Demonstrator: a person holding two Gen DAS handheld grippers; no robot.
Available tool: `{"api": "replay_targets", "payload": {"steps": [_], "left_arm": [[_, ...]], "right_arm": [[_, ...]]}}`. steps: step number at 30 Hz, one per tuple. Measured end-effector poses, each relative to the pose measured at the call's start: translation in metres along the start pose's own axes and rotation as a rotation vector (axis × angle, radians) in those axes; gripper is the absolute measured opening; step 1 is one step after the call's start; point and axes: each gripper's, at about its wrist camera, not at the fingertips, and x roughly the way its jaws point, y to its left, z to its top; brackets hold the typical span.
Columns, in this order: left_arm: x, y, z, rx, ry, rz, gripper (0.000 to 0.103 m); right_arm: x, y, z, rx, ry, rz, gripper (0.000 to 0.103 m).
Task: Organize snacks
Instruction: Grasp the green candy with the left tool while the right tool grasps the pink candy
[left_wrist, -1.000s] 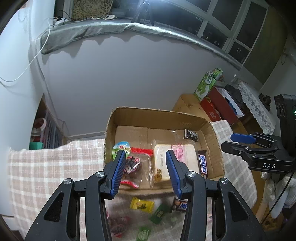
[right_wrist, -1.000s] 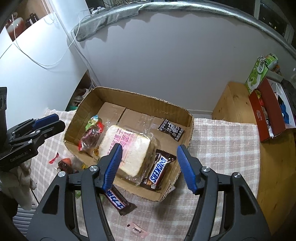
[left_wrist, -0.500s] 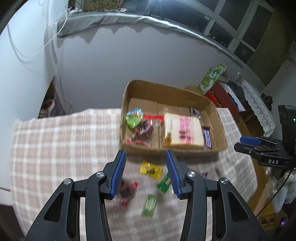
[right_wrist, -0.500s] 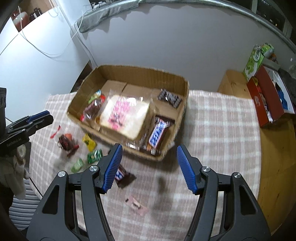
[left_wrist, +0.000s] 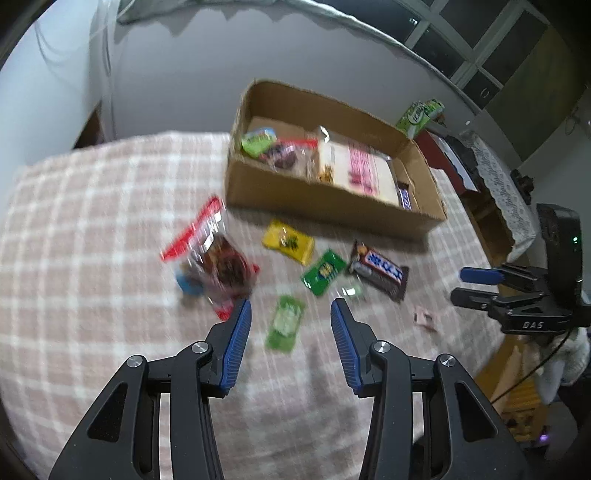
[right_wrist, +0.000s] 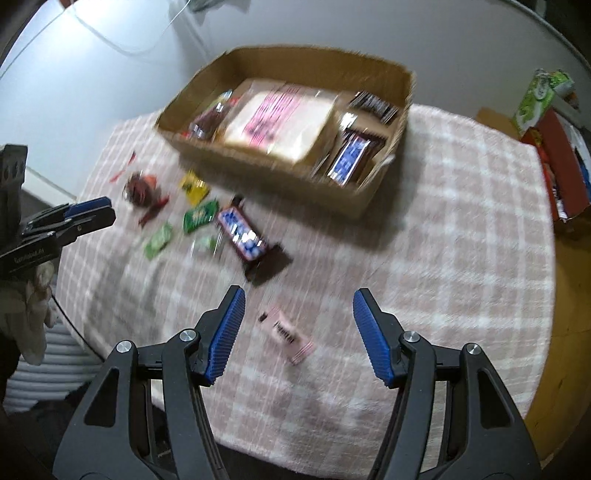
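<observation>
A cardboard box (left_wrist: 317, 195) (right_wrist: 273, 173) sits at the far side of a pink checked cloth (left_wrist: 92, 229), holding a bread pack (right_wrist: 280, 122), a Snickers bar (right_wrist: 349, 158) and other snacks. Loose snacks lie in front of it: a clear red-topped bag (left_wrist: 218, 262), a yellow packet (left_wrist: 288, 242), green packets (left_wrist: 323, 271) (left_wrist: 286, 323), a Snickers bar (left_wrist: 380, 267) (right_wrist: 242, 234) and a small pink packet (right_wrist: 286, 332). My left gripper (left_wrist: 291, 314) is open above the light green packet. My right gripper (right_wrist: 298, 308) is open above the pink packet. Both hold nothing.
A wooden side table (right_wrist: 565, 295) lies to the right with a red box (right_wrist: 561, 173) and a green carton (right_wrist: 535, 96). A grey wall (left_wrist: 184, 81) stands behind the box. The cloth's near edge (right_wrist: 258, 454) drops off below my right gripper.
Both grippers have pulled back from over the box and dropped toward the cloth. The loose snacks now lie between and ahead of the fingers. Neither opening has changed.
</observation>
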Motion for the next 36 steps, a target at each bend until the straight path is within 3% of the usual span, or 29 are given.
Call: {"api": "replay_targets", "payload": {"steps": [4,21,24,36], "left_arm": [[0.009,-0.004,-0.008,0.020,0.036,0.004,0.041],[0.043,-0.010,-0.007,0.085,0.097,0.042,0.036],[0.046,-0.012,-0.006,0.092,0.098,0.043,0.034],[0.062,-0.025,-0.003,0.132,0.110,0.075,0.026]], "right_arm": [[0.014,0.003,-0.005,-0.021,0.044,0.025,0.052],[0.044,0.016,-0.009,-0.108,0.110,-0.001,0.049],[0.051,0.018,-0.010,-0.119,0.134,-0.018,0.041],[0.059,0.036,-0.018,-0.136,0.144,-0.031,0.030]]}}
